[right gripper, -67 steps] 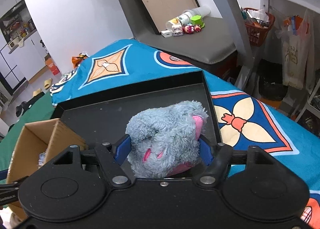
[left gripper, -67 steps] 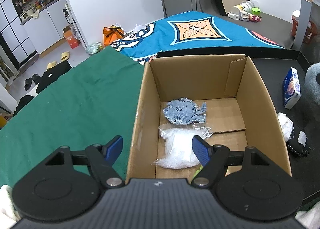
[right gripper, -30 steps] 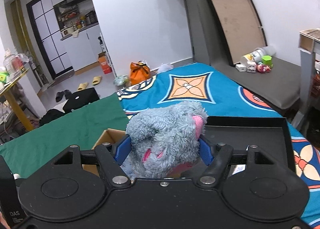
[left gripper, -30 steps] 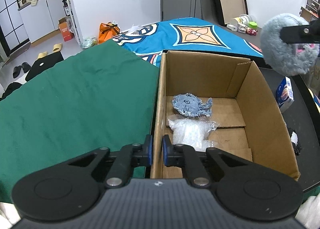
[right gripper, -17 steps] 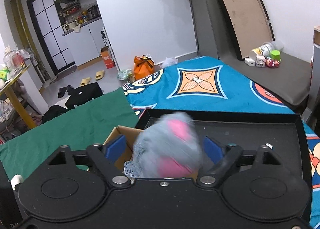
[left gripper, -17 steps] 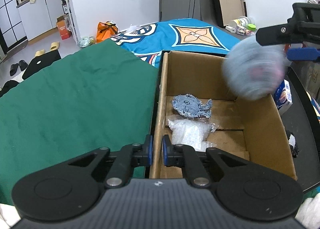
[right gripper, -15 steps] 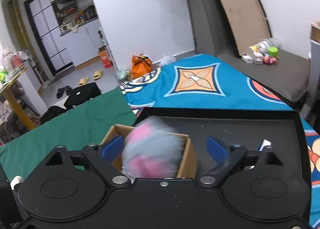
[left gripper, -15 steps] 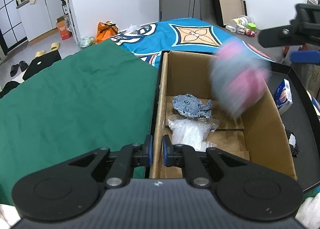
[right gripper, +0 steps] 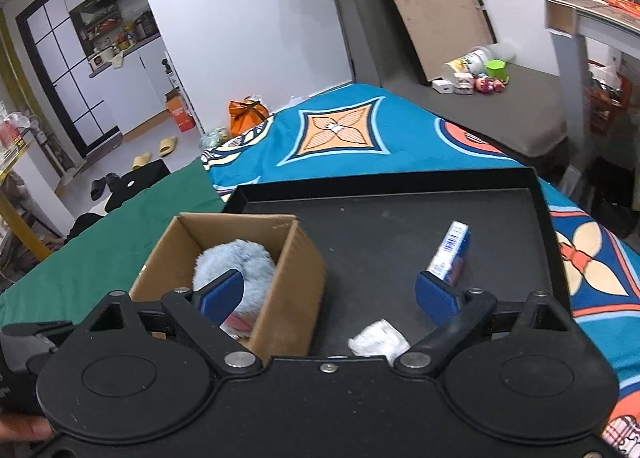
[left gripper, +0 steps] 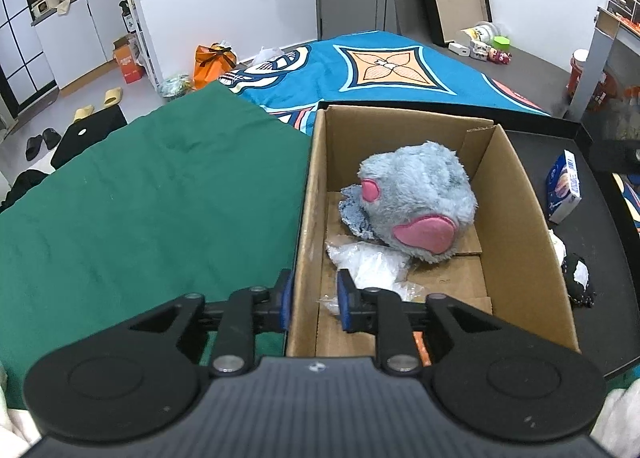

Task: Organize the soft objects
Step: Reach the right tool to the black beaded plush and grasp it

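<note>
A grey plush toy (left gripper: pixel 416 199) with pink patches lies inside the cardboard box (left gripper: pixel 520 193), on top of a blue-grey cloth toy (left gripper: pixel 354 213) and beside a clear plastic bag (left gripper: pixel 372 264). The plush also shows in the right wrist view (right gripper: pixel 234 258) inside the box (right gripper: pixel 296 282). My left gripper (left gripper: pixel 312 300) straddles the box's near left wall, its jaws slightly parted around it. My right gripper (right gripper: pixel 328 294) is open and empty above the black tray (right gripper: pixel 384 181).
On the tray lie a blue-white carton (right gripper: pixel 450 254), a white crumpled soft item (right gripper: pixel 378 342) and a black-white soft item (left gripper: pixel 578 284). A green cloth (left gripper: pixel 140 193) covers the surface to the left. A blue patterned cloth (right gripper: pixel 340 129) lies behind.
The right gripper opened and let go of the grey plush, which dropped into the box. The right gripper pulled back over the tray. The left gripper's jaws have parted slightly at the box wall.
</note>
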Motion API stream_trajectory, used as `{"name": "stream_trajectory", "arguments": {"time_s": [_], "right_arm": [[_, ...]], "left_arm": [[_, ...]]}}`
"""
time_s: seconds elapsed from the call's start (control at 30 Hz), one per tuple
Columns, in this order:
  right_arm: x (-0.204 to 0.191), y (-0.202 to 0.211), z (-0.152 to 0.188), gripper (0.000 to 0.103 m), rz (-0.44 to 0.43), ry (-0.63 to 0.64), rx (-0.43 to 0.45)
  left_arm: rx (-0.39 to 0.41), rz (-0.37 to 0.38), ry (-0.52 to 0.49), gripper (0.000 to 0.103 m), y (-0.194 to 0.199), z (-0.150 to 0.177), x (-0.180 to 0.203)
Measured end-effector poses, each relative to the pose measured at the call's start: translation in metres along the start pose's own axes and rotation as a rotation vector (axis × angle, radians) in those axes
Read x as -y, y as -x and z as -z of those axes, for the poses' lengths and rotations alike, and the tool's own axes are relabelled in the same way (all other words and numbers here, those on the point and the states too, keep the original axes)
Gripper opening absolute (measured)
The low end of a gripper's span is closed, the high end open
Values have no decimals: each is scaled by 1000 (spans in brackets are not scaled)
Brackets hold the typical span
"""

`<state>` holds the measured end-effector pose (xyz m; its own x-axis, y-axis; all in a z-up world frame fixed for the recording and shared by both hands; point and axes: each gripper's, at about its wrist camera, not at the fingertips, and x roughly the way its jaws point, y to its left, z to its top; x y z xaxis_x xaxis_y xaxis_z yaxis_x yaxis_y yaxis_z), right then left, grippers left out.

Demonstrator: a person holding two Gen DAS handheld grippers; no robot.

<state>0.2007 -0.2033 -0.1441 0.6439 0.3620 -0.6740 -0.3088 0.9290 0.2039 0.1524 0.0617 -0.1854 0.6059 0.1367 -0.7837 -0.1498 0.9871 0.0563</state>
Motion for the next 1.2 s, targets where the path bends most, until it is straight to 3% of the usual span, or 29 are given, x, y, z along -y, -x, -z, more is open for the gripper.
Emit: {"name": "stream_trajectory", "arguments": {"time_s": [0.17,0.33,0.97,1.2], "right_arm": [[11,4,5,93,4,-21,-1],[22,6,13,93,7,-36,-8],[50,-19,49,92,12,-75,-91],[67,-36,62,80,48,-123,-144]], "left_arm": [[2,-3,-34,44,4,-3,9],[-1,-10,-64,54,6,-3,17],[-37,-65,-106,67,-10,-5,35],[-46,-93,-113,70,-16,-6,41]]}}
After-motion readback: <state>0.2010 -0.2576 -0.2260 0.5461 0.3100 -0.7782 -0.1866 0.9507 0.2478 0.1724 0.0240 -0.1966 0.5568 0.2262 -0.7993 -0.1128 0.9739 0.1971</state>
